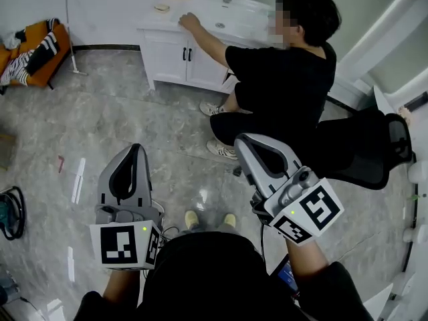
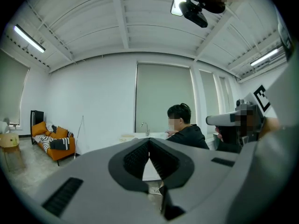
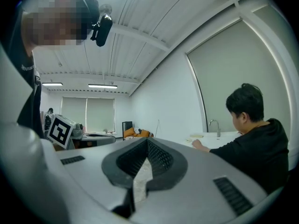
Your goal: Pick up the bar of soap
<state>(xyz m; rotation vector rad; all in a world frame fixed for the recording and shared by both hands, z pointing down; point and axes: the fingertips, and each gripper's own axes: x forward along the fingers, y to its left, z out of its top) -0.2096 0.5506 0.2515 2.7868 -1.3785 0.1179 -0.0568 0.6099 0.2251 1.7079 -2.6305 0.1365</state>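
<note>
grey stone floor [image 1: 134, 119]. seated person [image 1: 281, 79] sits at the white worktop [image 1: 200, 19], arm across it. left hand-held gripper [image 1: 136, 150] and right hand-held gripper [image 1: 242, 141]: jaws together, empty, well apart from worktop. bar of soap [image 1: 162, 7], probably the small pale lump at worktop's far-left corner. risks: bumping the person on approach; closed jaws shoving the soap.

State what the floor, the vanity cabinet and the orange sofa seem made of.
Floor: polished stone or marble-look tile, grey veins and glare. Vanity cabinet: white painted wood or laminate, smooth panelled doors, dark handles. Orange sofa: probably fabric, matte; too far to be sure.
</note>
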